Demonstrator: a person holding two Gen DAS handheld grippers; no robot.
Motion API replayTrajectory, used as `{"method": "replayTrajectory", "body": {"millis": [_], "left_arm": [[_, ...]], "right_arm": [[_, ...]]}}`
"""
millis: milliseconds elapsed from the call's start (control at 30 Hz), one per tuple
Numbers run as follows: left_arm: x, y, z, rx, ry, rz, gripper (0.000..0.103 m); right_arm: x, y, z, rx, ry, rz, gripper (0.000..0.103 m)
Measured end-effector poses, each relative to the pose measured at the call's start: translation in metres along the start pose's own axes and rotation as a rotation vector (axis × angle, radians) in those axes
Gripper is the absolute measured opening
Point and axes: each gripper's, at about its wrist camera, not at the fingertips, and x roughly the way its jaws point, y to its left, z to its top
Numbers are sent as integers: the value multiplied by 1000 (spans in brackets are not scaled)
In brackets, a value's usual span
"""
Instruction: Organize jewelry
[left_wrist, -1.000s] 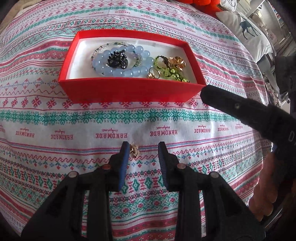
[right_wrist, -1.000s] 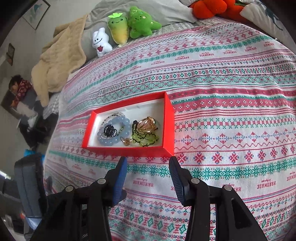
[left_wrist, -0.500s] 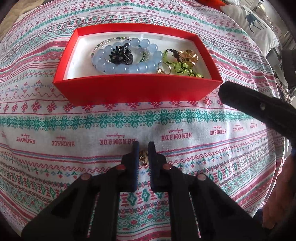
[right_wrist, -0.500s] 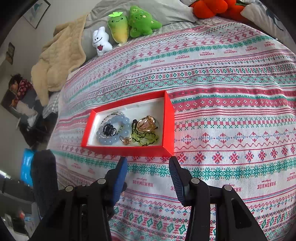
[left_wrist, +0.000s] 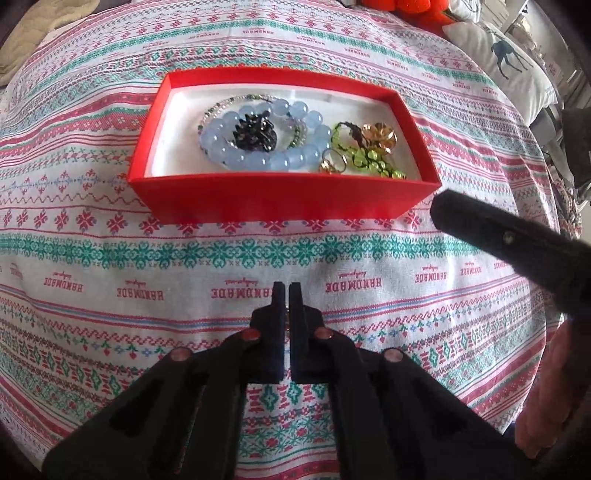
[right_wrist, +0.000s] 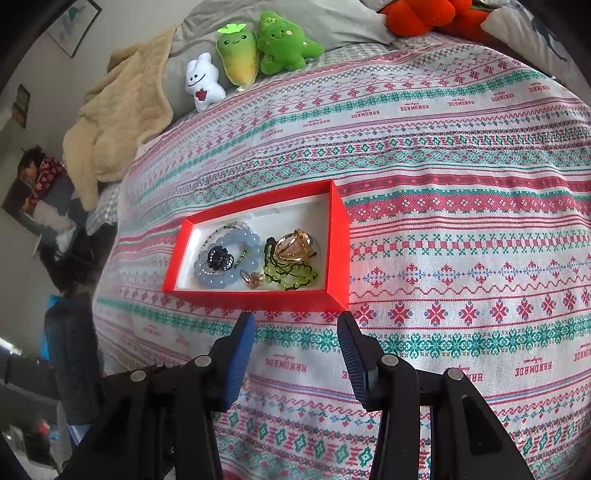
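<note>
We see left gripper (left_wrist: 286, 293) fingers pressed nearly together w/ a small gold bit between; right gripper (right_wrist: 295, 330) fingers spread near red box (right_wrist: 338, 236).

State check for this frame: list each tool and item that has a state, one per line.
left tool: shut on a small gold piece, only a sliver visible between its fingers
right tool: open, holding nothing, hanging before the box
red box: lidless, holding jewelry
blue bead bracelet: lying flat in the box
green bead bracelet: in the box, bunched beside the gold ornament
</note>
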Motion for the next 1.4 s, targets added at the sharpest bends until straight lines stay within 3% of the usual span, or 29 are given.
{"method": "replayTrajectory", "body": {"millis": [100, 200, 267, 467, 1100, 1233, 1400], "left_arm": [[2, 2, -1, 2, 38, -46, 2], [4, 3, -4, -28, 67, -41, 5], [3, 0, -5, -25, 60, -27, 16], [2, -5, -8, -23, 69, -17, 19], [15, -22, -5, 40, 54, 52, 19], [14, -20, -4, 42, 39, 50, 10], [11, -14, -3, 43, 32, 39, 7]], "right_arm": [[1, 1, 0, -5, 4, -1, 47], [1, 3, -1, -9, 5, -1, 47], [1, 4, -1, -9, 3, -2, 47], [1, 3, -1, -8, 4, -3, 47], [2, 4, -1, -11, 5, -3, 47], [2, 4, -2, -12, 5, -3, 47], [2, 4, -2, -11, 5, -4, 47]]}}
